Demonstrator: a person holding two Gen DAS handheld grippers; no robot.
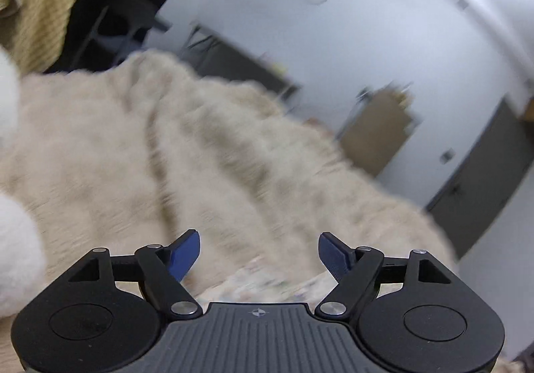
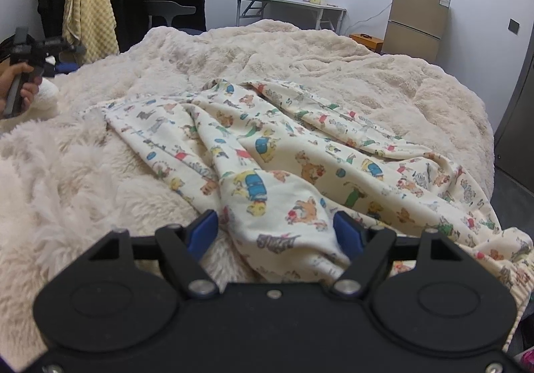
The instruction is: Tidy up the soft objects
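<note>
Right wrist view is showing, at the far left, a person's hand [image 2: 20,89] gripping the handle of the left gripper [image 2: 68,67], which is hovering over a white plush lump [image 2: 46,96] at the edge of the bed; its blue fingers [image 2: 66,67] are too small there to judge. Left wrist view, heavily blurred, is showing that same left gripper [image 1: 259,251] with its blue fingers [image 1: 187,253] spread apart and nothing between them, above the cream fluffy blanket [image 1: 150,146]. Moving rightward in the right wrist view, the cream fluffy blanket [image 2: 317,52] is covering the whole bed, and a cream cartoon-printed garment [image 2: 273,152] is lying crumpled across its middle, stretching toward the right edge. Low in the centre, the right gripper [image 2: 276,234] is sitting over the near end of that garment, its blue fingers [image 2: 203,229] standing wide on either side of a fold of the cloth; whether they are pressing on it I cannot tell. Further right, against the wall, a tan two-door fridge [image 2: 417,16] is standing beside a white folding tabletop [image 2: 293,2]
</note>
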